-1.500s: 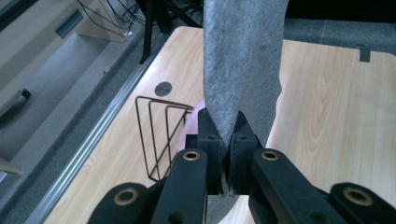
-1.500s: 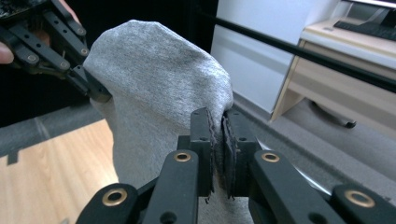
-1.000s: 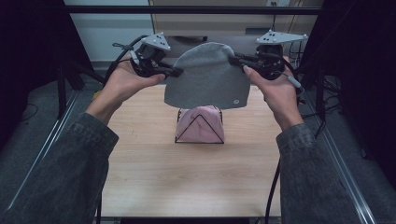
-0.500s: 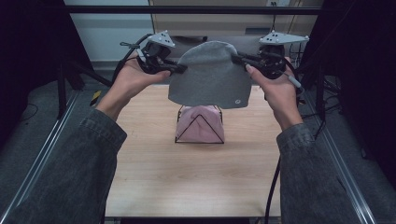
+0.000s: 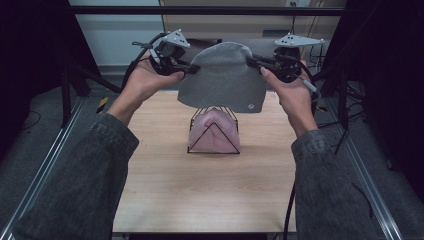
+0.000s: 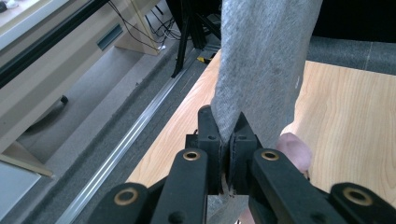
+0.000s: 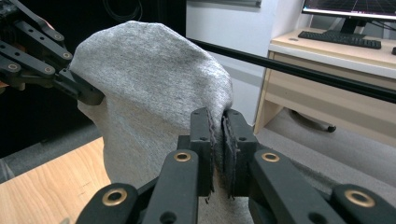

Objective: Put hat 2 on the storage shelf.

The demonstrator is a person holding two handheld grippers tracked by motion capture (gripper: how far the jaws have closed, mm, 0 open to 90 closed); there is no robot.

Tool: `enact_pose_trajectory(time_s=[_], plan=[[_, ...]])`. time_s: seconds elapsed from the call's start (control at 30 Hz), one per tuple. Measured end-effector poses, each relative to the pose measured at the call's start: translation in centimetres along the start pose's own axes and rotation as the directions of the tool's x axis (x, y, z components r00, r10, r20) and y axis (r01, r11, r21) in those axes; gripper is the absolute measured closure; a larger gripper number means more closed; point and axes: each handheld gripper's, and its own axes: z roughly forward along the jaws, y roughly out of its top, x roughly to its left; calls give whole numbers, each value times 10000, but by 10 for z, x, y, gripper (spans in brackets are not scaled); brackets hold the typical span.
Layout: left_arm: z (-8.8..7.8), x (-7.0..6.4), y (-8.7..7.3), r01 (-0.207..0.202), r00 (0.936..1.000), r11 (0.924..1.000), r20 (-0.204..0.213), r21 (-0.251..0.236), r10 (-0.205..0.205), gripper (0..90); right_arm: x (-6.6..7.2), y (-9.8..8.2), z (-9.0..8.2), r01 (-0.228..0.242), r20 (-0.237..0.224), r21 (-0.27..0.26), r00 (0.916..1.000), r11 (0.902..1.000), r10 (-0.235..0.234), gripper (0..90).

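A grey knit beanie [image 5: 221,75] is held in the air between two hand-held grippers, above the far half of the wooden counter [image 5: 200,190]. The left gripper [image 5: 192,67] is clamped on the beanie's left edge; in the left gripper view its two black jaws stand pressed together on a fold of the grey knit [image 6: 261,65], which rises away from them. The right gripper [image 5: 252,61] is clamped on the beanie's right edge; in the right gripper view its jaws pinch the fabric's edge between them, with the rounded crown of the beanie [image 7: 149,79] spread out beyond and the left gripper [image 7: 93,97] gripping the far side. The beanie hangs crown upward, its open hem downward, with a small round badge [image 5: 250,105] near the hem's right corner. Directly beneath the hem stands a black wire stand [image 5: 214,145] with a triangular front, which carries a pink beanie [image 5: 215,127]; the grey beanie's hem lies just above the top of the stand, and whether it touches the wire cannot be told. The person's left hand [image 5: 145,82] and right hand [image 5: 292,95] hold the grippers at about equal height, with grey sleeves [image 5: 85,180] entering from below.
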Motion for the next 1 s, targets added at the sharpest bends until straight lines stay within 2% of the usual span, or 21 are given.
enact_pose_trajectory(time_s=[0.33,0.77,1.0], plan=[[14,8,-9,110,9998,9999,-173,82,-109,867,-9,-12,20,-197,72,152,9998,9997,196,839],[30,15,-29,356,9992,9990,-197,277,-351,867,-10,-25,38,-274,75,342,9996,9990,272,839],[35,14,-34,426,9990,9987,-166,286,-421,867,-11,-32,43,-308,66,487,9995,9983,305,839]])
